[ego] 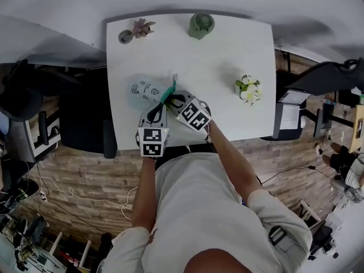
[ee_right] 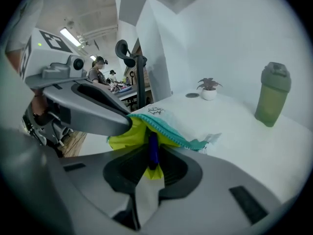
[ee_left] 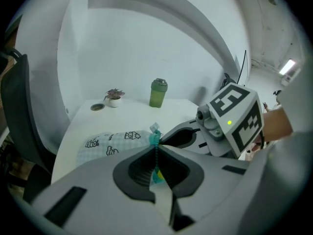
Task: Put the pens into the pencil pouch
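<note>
Pencil pouch (ego: 142, 90) pinched at its mouth by the left gripper (ego: 156, 111); blue pen (ee_right: 153, 155) at the opening in the right gripper (ee_right: 152, 140).

Head view: the pouch lies left of centre on the white surface (ego: 227, 56), with its mouth toward the lower edge of the frame and both grippers crowded against it. The left gripper is closed on the teal zipper edge (ee_left: 155, 143), which runs straight up between its jaws. The pale printed body of the pouch spreads away to the left beyond them. The right gripper sits just beside it on the right, clamped on the pen. The pen stands upright between the jaws, its far end against the yellow lining (ee_right: 127, 133) inside the open mouth, below the zipper edge. A green bottle (ego: 201, 25) and a small potted plant (ego: 142, 26) stand at the top edge of the surface, well apart from the pouch.
</note>
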